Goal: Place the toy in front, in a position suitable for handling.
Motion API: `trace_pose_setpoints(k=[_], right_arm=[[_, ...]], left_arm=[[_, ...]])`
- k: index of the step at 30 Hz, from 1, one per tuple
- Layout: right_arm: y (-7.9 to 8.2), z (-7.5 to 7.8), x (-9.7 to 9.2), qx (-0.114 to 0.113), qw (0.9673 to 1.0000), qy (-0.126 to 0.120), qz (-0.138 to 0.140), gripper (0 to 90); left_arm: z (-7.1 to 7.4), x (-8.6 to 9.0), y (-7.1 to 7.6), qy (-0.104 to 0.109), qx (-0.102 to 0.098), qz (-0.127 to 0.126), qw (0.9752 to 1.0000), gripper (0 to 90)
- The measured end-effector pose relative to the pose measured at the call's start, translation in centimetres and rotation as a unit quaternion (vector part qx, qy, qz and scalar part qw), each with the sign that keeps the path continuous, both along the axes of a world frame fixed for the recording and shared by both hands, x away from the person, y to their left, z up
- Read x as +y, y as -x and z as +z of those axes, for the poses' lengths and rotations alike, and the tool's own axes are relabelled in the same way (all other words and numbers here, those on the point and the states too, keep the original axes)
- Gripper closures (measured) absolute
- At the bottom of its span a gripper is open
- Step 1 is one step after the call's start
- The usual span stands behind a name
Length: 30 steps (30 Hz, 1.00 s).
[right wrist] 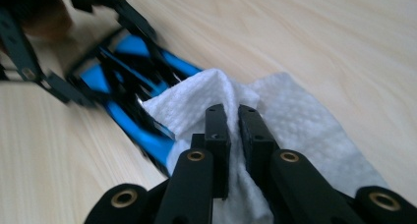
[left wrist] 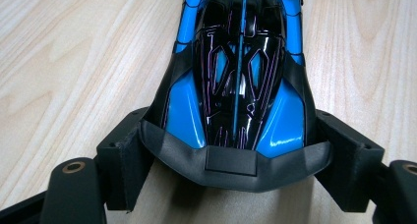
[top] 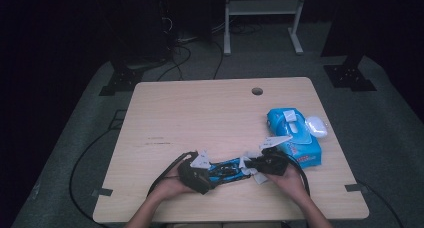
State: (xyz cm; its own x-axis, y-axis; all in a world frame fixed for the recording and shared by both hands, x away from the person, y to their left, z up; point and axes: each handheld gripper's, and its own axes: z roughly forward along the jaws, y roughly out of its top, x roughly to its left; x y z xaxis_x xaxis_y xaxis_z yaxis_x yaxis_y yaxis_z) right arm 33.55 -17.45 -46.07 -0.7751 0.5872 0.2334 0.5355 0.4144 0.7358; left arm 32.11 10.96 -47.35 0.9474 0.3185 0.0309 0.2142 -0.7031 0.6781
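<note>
While the left hand-held gripper (left wrist: 231,150) clamps the toy car (top: 226,169) lying lengthwise left-right on the near counter (top: 200,113), the right hand-held gripper (right wrist: 233,118), pinching a wipe (right wrist: 295,121), meets its right end.

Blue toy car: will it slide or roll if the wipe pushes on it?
Probably rolls if freed; the left hand-held gripper clamps the toy car by its sides. The glossy shell looks slippery and rigid. The floppy wipe likely pushes weakly.
</note>
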Motion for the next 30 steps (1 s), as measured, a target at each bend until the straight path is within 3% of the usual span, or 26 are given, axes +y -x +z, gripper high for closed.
trace_pose_setpoints(k=[4,6,8,11,13,14,17,19,24,26,28,30], right_arm=[[-0.6,0.1,2.5,-0.019,0.9997,0.007,0.014,83.1],[-1.1,0.1,2.7,-0.015,0.9998,0.003,0.012,83.3],[-1.4,0.0,2.1,-0.012,0.9999,-0.006,0.009,83.4],[-1.3,-0.2,0.6,-0.017,0.9994,0.024,-0.017,83.3],[-1.1,-0.7,-0.5,0.007,0.9997,0.007,-0.022,83.4],[-0.8,-0.7,-0.7,0.003,0.9997,0.008,-0.021,83.5],[0.1,-0.2,-0.1,0.003,1.0,0.004,0.005,83.5],[0.8,0.0,0.6,-0.005,0.9995,0.018,0.026,83.5],[0.6,-0.1,0.3,0.006,0.9993,0.015,0.034,83.2],[0.9,0.1,0.6,-0.006,0.9987,0.029,0.04,79.4],[1.2,0.5,0.9,-0.015,0.9982,0.031,0.05,69.4],[1.4,1.2,1.0,-0.028,0.9976,0.029,0.056,66.3]], left_arm=[[0.0,0.1,0.0,-0.001,0.001,-0.001,1.0,23.6],[0.0,0.1,0.0,0.0,0.001,0.0,1.0,23.7],[0.0,0.1,0.0,-0.001,0.001,-0.001,1.0,23.6],[0.0,0.1,0.0,0.0,0.001,-0.001,1.0,23.7],[0.0,0.1,0.0,-0.001,0.0,-0.001,1.0,23.7],[0.0,0.1,0.0,-0.001,0.0,-0.001,1.0,23.7],[0.0,0.1,0.0,-0.002,0.0,-0.001,1.0,23.7],[0.0,0.1,0.0,-0.001,0.0,-0.001,1.0,23.7],[0.0,0.1,0.0,-0.001,0.0,-0.001,1.0,23.6],[0.0,0.1,0.0,-0.001,0.0,-0.002,1.0,23.7],[0.0,0.1,0.0,-0.001,0.0,-0.002,1.0,23.7],[0.0,0.1,0.0,-0.001,0.0,-0.002,1.0,23.7]])
